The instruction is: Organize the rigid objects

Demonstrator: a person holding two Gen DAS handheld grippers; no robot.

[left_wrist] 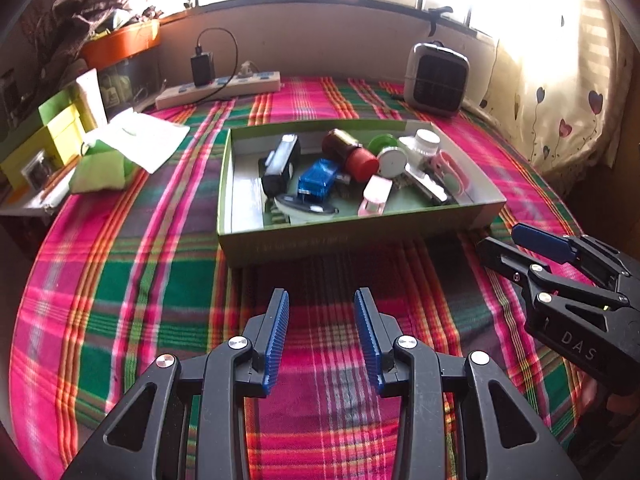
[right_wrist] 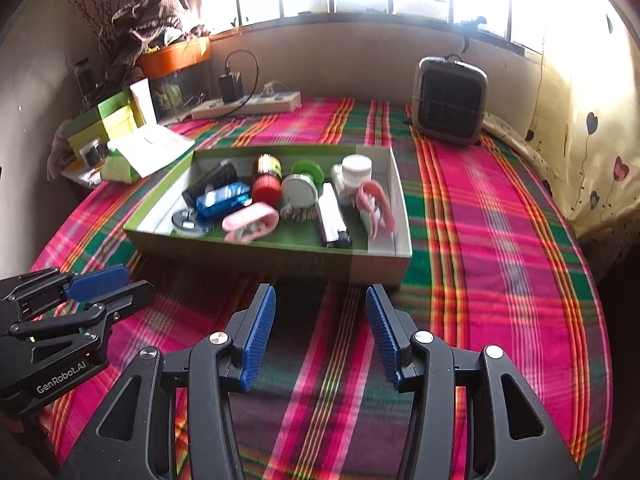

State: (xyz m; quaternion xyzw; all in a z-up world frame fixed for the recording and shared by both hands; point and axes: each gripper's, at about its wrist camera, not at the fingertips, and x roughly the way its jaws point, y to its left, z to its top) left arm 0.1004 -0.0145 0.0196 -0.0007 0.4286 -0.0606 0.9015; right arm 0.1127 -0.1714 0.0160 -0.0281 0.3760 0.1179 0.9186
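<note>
A shallow green box (left_wrist: 352,236) (right_wrist: 256,254) sits on the plaid bedspread and holds several small rigid objects: a brown bottle with a red cap (left_wrist: 350,154) (right_wrist: 267,182), a blue case (left_wrist: 317,178) (right_wrist: 222,199), a pink toy car (left_wrist: 375,195) (right_wrist: 251,222), a white jar (left_wrist: 426,142) (right_wrist: 356,170), a green lid (left_wrist: 382,144) (right_wrist: 307,170) and a black-and-white device (left_wrist: 282,164). My left gripper (left_wrist: 322,300) (right_wrist: 122,282) is open and empty in front of the box. My right gripper (right_wrist: 320,296) (left_wrist: 502,240) is open and empty by the box's near right corner.
A grey fan heater (left_wrist: 436,78) (right_wrist: 450,100) stands at the back right. A power strip with a charger (left_wrist: 218,88) (right_wrist: 246,106) lies by the back wall. Green and yellow boxes, papers (left_wrist: 136,142) and an orange tub (left_wrist: 120,46) crowd the left side. A curtain (right_wrist: 592,120) hangs at the right.
</note>
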